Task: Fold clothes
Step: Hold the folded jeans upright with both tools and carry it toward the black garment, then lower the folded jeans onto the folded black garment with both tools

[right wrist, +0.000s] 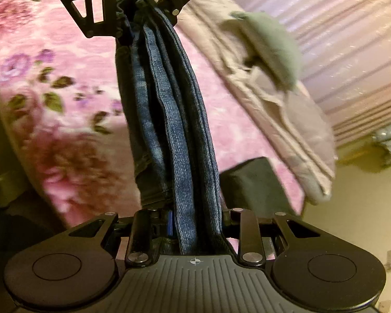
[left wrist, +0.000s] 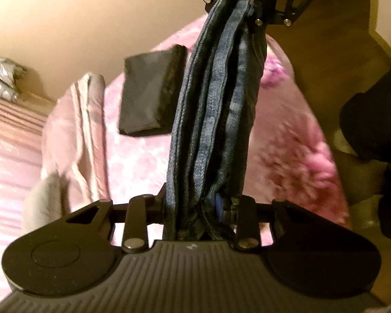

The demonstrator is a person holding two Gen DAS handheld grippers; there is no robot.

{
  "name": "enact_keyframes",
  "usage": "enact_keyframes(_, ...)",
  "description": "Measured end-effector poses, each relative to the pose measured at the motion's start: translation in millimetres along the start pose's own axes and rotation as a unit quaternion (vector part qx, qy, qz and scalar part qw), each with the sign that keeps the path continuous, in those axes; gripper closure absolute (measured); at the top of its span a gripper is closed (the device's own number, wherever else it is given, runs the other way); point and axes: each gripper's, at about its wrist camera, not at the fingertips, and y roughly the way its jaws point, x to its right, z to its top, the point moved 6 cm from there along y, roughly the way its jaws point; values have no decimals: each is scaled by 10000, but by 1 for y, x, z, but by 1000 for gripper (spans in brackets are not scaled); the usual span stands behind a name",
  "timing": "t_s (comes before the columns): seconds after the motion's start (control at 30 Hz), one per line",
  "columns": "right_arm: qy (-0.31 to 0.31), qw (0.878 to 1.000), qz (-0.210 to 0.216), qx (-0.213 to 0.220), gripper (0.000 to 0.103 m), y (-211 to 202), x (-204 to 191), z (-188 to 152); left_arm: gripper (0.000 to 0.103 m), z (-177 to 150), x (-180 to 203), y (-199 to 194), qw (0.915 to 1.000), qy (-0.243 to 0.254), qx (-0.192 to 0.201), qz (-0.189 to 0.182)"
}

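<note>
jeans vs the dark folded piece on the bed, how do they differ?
The jeans are blue denim; the dark folded garment is charcoal. The jeans hang bunched between the left hand-held gripper and right hand-held gripper; the dark folded garment lies flat, squared, on the pink blanket. Both are clothing.

My black grippers hold blue denim jeans (left wrist: 216,99) over a pink floral blanket (right wrist: 65,78), beside a dark grey folded garment (left wrist: 148,94) and a pink striped sheet (right wrist: 352,52).
</note>
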Motion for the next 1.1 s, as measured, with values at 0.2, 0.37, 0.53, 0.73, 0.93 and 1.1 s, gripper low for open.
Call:
enact_keyframes(0.2, -33, 9983, -560, 175, 75, 33, 101, -33, 73, 65, -78, 58, 9979, 139, 169, 602)
enact_keyframes(0.37, -260, 9957, -810, 357, 75, 98, 208, -73, 73, 124, -150, 144, 9948, -64, 96, 1016)
enact_keyframes(0.53, -471, 9920, -1050, 528, 75, 176, 310, -104, 73, 170, -222, 240, 9900, -256, -64, 1386)
enact_keyframes(0.73, -495, 9875, -1322, 707, 74, 267, 345, -148, 73, 187, -238, 351, 9862, -408, -207, 1591)
enact_keyframes(0.93, -612, 9965, -456, 336, 74, 357, 265, -203, 73, 168, -137, 448, 9938, -361, -701, 780)
enact_keyframes(1.1, -520, 9968, -373, 478, 70, 358, 256, -222, 73, 164, -128, 453, 9934, -349, -611, 905)
